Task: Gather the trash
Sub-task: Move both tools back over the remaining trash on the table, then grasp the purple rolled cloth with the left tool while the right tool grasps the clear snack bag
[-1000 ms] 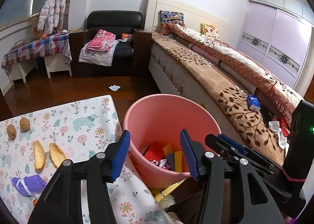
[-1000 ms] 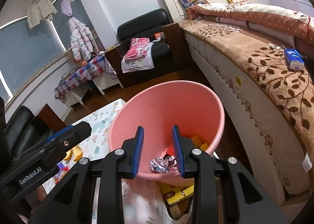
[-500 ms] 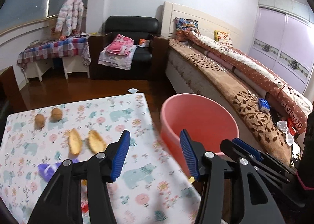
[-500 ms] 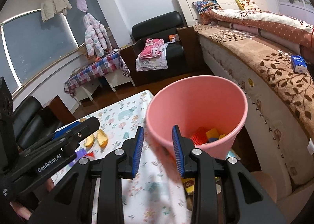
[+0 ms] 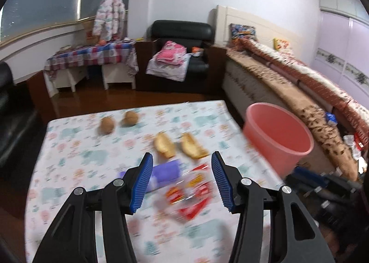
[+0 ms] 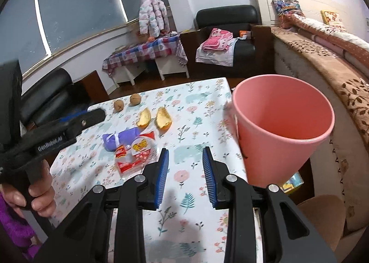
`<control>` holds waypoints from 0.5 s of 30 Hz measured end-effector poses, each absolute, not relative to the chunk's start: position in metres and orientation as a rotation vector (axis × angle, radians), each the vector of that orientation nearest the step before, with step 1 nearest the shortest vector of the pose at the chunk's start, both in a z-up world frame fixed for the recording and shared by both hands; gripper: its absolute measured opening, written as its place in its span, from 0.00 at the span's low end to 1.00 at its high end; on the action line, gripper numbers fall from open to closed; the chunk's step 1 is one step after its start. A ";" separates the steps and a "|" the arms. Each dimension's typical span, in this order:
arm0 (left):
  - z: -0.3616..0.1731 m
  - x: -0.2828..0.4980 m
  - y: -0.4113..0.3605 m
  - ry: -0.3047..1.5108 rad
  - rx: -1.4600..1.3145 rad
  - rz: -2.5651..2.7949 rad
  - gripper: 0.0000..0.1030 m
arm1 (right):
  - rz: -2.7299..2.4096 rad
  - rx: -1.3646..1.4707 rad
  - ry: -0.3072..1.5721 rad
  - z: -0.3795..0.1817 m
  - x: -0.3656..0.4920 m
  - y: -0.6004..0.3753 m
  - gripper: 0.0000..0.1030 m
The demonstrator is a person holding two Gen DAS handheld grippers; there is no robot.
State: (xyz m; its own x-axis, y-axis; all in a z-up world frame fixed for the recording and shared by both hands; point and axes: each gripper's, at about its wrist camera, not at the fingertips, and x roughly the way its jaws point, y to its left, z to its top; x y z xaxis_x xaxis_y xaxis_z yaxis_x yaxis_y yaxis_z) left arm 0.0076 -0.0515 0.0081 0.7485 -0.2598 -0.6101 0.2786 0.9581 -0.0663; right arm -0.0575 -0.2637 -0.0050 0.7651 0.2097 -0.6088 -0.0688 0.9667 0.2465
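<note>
Table (image 6: 198,106) with a floral and animal print cloth, seen from both wrist views. Its right edge runs alongside the round pink plastic bin (image 6: 281,129), which stands just beside that edge, between the table and the brown leaf-patterned bed (image 6: 322,55). The far table edge faces open wooden floor (image 5: 143,97) before the black armchair (image 5: 182,32).

Trash on the cloth: a red and clear plastic snack wrapper (image 6: 135,155) lies touching or just beside a purple tied bundle (image 6: 120,139). Beyond them lie two yellow-orange peel halves (image 6: 154,117), side by side, and further back two brown round nuts (image 6: 126,101), near the far left corner. The cloth right of the wrapper up to the bin is bare.

Left gripper (image 5: 182,180): jaws spread wide, nothing between the pads; it hangs over the wrapper and bundle, the view motion-blurred. A hand (image 6: 39,196) grips its handle at the table's left side.

Right gripper (image 6: 185,176): jaws partly apart, empty, above bare cloth near the front.

Change since a second ago: both views were then aimed down into the bin, with coloured scraps visible at its bottom. Both have swung left to the table; the bin now sits at the right of each view, its contents hidden.
</note>
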 end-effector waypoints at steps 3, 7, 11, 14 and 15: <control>-0.004 0.007 -0.035 0.705 0.065 -0.243 0.50 | 0.176 0.230 0.700 -0.008 -0.058 -0.263 0.30; -0.023 0.006 -0.028 0.761 0.128 -0.202 0.50 | 0.203 0.246 0.720 -0.012 -0.057 -0.264 0.30; -0.044 0.009 -0.037 0.808 0.228 -0.142 0.51 | 0.237 0.250 0.702 -0.010 -0.059 -0.262 0.30; -0.056 0.015 -0.046 0.859 0.250 -0.149 0.51 | 0.249 0.241 0.699 -0.008 -0.060 -0.261 0.30; -0.058 0.016 -0.051 0.866 0.256 -0.156 0.51 | 0.250 0.236 0.704 -0.009 -0.059 -0.260 0.30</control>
State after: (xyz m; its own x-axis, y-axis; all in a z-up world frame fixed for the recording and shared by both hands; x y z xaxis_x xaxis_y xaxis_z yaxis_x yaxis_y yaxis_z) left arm 0.0165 -0.0506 -0.0581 0.6388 -0.0320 -0.7687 0.2383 0.9582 0.1582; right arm -0.0591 -0.2597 -0.0087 0.7347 0.3042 -0.6064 -0.1465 0.9439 0.2960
